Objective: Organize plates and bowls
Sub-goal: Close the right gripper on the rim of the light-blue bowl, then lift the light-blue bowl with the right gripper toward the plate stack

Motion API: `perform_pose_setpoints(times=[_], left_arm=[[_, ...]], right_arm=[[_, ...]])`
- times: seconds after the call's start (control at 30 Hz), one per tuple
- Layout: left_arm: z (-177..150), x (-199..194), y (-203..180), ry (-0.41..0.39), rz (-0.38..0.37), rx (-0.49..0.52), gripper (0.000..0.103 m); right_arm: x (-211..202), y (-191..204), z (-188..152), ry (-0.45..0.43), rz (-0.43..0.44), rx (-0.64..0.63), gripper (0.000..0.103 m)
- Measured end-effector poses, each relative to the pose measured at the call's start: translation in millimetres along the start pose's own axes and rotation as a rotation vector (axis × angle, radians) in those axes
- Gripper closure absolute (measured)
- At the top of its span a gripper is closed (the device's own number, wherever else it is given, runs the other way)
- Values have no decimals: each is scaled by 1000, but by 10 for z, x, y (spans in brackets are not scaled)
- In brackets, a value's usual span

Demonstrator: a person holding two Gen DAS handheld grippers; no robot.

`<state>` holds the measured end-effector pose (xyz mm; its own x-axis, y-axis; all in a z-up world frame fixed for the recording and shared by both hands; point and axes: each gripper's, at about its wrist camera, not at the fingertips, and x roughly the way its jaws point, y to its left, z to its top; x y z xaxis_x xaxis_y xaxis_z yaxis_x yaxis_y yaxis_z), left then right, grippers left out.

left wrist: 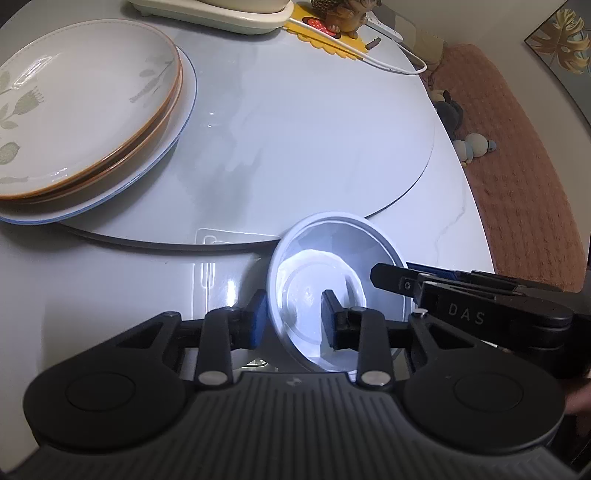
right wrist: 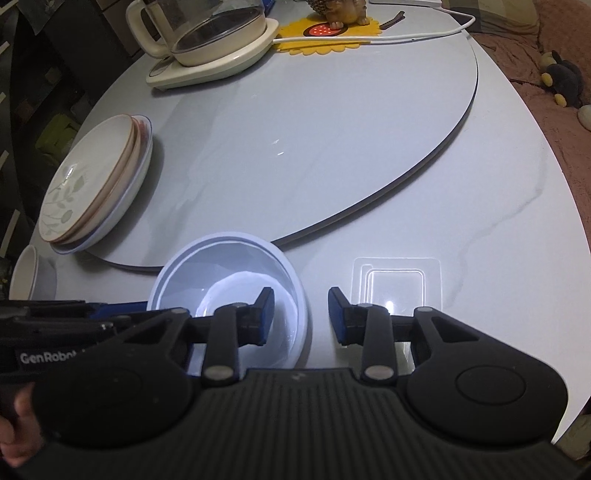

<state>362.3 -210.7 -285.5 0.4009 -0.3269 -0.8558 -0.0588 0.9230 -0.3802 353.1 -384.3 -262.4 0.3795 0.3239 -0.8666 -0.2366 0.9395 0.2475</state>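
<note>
Both tongs (left wrist: 293, 317) (right wrist: 301, 314) straddle the bowl's (right wrist: 236, 266) rim on the marble table (right wrist: 480, 229).

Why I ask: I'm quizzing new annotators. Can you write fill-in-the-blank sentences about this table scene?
1. The plate stack holds ___ plates.
2. The left gripper and the right gripper each straddle the rim of the white bowl, with jaws ___.
3. The hedgehog figurine stands on a ___ mat.

Missing words: three; open; yellow.
</note>
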Motion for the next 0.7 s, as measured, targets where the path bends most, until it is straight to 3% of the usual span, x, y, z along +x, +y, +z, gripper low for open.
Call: perform_pose_setpoints(times=[0.33,0.7], left_arm=[[5,-98,-53,-3,-12,-11,73],[47,-492,-129,-12,-24,-21,73]], right_arm=[[-138,12,34,-9,19,8,76],[-485,160,96,-9,15,18,76]])
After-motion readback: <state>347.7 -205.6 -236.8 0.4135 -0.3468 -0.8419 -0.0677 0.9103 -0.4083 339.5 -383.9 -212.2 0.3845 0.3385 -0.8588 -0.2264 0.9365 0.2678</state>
